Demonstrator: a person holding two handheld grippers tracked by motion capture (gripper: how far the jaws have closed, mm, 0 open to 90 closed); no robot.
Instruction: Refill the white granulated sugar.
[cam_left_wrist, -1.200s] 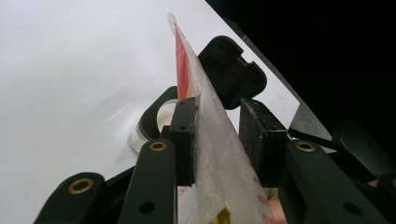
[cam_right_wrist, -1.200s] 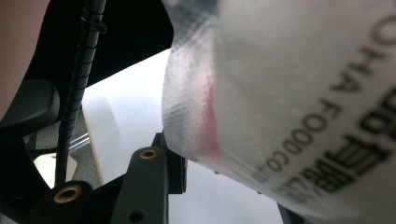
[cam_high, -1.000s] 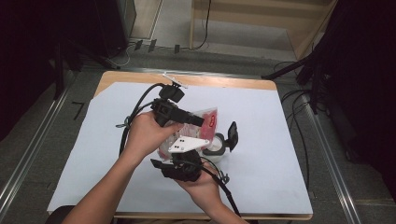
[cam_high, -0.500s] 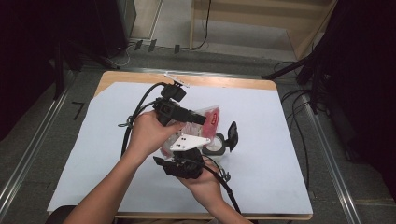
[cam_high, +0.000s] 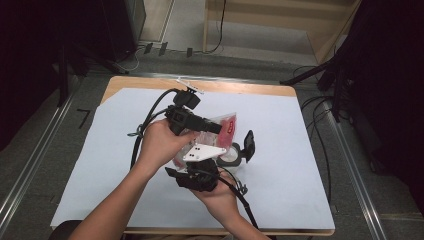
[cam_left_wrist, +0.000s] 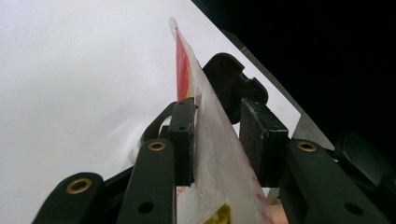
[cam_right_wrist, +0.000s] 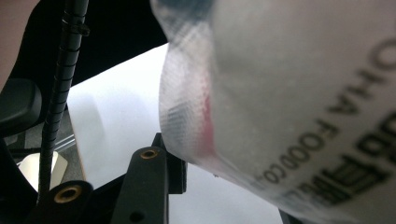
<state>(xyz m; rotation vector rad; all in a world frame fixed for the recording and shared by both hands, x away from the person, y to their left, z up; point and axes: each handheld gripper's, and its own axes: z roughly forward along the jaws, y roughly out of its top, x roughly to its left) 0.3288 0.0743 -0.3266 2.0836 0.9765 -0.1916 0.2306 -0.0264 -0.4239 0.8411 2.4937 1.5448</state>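
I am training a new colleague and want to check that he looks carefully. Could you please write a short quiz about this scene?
1. True or false: the bag lies flat on the sheet, far from both grippers.
2. What covers the table? A) a white sheet B) a green cloth C) a metal tray
3. In the high view, what colour is the bag's label?

Key:
1. False: it stands edge-on between the jaws of the left gripper.
2. A.
3. Red.
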